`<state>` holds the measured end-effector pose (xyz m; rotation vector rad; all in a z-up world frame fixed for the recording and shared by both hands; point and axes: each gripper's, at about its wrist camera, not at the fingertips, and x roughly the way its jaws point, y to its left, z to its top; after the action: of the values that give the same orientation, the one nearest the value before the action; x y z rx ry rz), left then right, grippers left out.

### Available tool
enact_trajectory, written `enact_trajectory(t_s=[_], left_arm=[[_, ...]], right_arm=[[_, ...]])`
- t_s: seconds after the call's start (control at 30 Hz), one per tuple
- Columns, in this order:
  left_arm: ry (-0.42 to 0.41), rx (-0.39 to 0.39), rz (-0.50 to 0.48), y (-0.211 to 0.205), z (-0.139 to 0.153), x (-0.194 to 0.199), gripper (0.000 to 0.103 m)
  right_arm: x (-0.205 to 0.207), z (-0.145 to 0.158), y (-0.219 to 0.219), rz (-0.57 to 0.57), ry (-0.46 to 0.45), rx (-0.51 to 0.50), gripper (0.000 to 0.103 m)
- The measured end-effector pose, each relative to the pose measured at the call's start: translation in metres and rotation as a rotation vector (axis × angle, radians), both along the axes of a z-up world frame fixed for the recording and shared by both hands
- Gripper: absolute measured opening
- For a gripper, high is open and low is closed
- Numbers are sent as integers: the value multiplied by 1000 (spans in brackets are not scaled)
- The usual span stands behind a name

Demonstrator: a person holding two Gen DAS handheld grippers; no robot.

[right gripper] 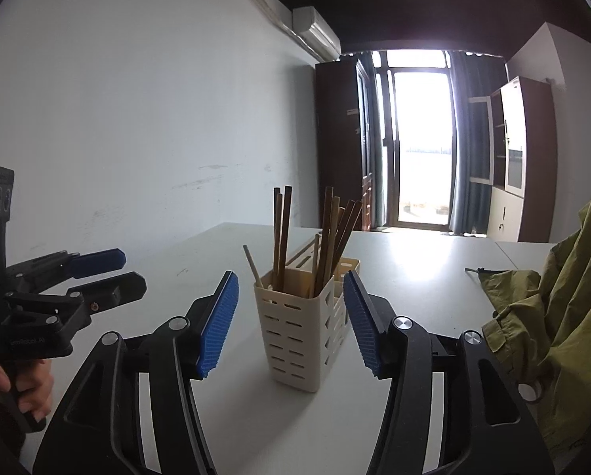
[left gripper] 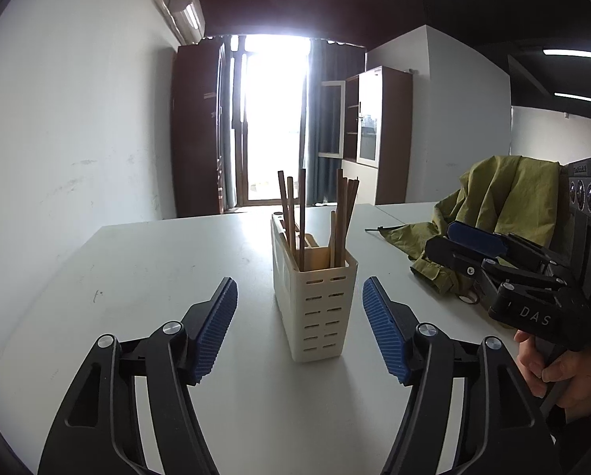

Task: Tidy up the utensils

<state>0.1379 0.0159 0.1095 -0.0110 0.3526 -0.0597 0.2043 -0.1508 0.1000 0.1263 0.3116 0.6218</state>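
A cream slotted utensil holder (left gripper: 319, 308) (right gripper: 295, 336) stands upright on the white table (left gripper: 157, 277). Several brown wooden chopsticks (left gripper: 301, 217) (right gripper: 283, 237) stick up out of its compartments. My left gripper (left gripper: 300, 285) is open just short of the holder, with its blue pads (left gripper: 216, 328) apart from the holder's sides. My right gripper (right gripper: 290, 277) is also open on the holder's near side and grips nothing. Each gripper shows in the other's view: the right gripper (left gripper: 442, 243) at the right edge, the left gripper (right gripper: 135, 271) at the left edge, each held by a hand.
An olive green jacket (left gripper: 501, 206) (right gripper: 553, 316) lies bunched on the table to the right of the holder. A white wall runs along the table's left side. A bright glass door and brown cabinets stand beyond the far edge.
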Motion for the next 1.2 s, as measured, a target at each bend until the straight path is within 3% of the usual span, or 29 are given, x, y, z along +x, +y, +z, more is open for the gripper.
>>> enact_trajectory(t_s=[0.03, 0.17, 0.33, 0.43, 0.63, 0.83, 1.2], left_arm=[[1, -10, 3, 2, -3, -5, 77], [42, -14, -11, 1, -18, -12, 88], [45, -20, -14, 3, -32, -18, 97], [42, 6, 0, 2, -37, -20, 97], [52, -22, 24, 11, -45, -21, 97], [67, 1, 63, 16, -58, -20, 97], [42, 32, 46, 11, -56, -28, 97]], right_arm=[[-3, -5, -4, -5, 15, 9, 61], [-7, -15, -7, -4, 46, -25, 66], [-16, -20, -11, 18, 34, -25, 83], [-20, -23, -11, 29, 28, -22, 88], [-22, -31, -11, 26, 41, -32, 94], [-21, -40, -12, 25, 56, -27, 96], [-28, -47, -9, 58, 50, -20, 96]])
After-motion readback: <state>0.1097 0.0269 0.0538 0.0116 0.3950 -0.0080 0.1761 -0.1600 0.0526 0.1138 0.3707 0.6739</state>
